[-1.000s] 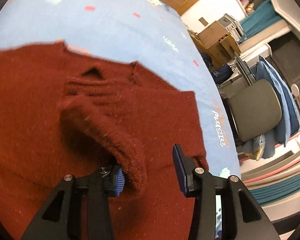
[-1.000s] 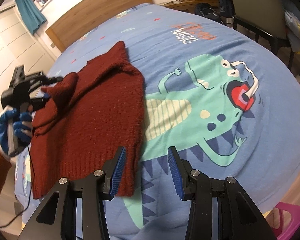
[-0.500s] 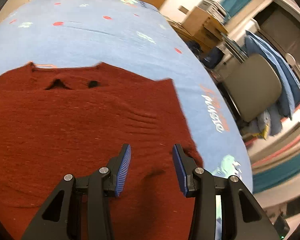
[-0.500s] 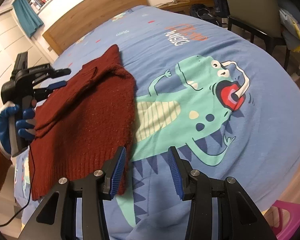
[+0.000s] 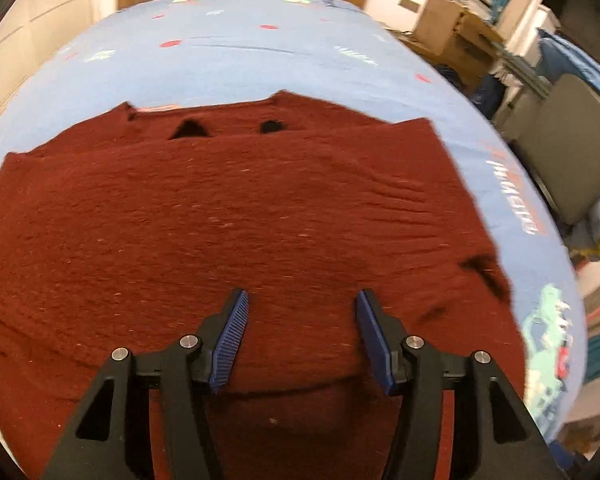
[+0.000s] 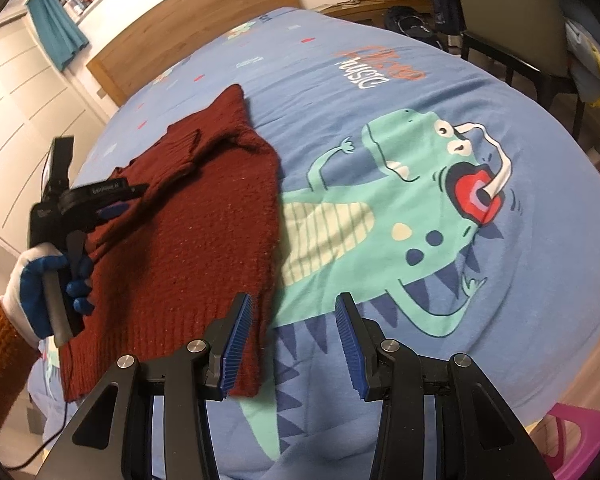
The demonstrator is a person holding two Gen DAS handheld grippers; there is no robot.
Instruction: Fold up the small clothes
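Holding: you are keeping both tongs over the bed (image 6: 440, 184), each one empty.
Left tongs: the left tongs (image 5: 300, 312) are standing apart, with bare knit showing between the blue pads (image 5: 232, 336); nothing is being gripped.
Left tongs pose: from the right wrist view the left tongs (image 6: 118, 200) are hanging above the sweater's near-left part, pointing across it toward the headboard side.
Left hand: your left hand (image 6: 48, 284), in a white and blue glove, is wrapping the handle upright, with an orange knitted cuff (image 6: 4, 344) showing at the wrist.
Right tongs: the right tongs (image 6: 294, 320) are spread wide and holding nothing; the left pad is sitting over the sweater's lower hem corner, the right pad over the blue cover.
Right tongs pose: they are pointing forward along the bed, low at its near edge.
Sweater: the dark red sweater (image 5: 228, 216) is lying flat on the bed, with one sleeve (image 6: 204, 136) folded in across the body; in the right wrist view the sweater (image 6: 188, 232) is lying just left of the green dinosaur print (image 6: 404, 216).
Bedding: the blue cover is stretching under everything, up to the wooden headboard (image 6: 188, 28).
Room: a chair (image 5: 568, 160) is standing beside the bed.
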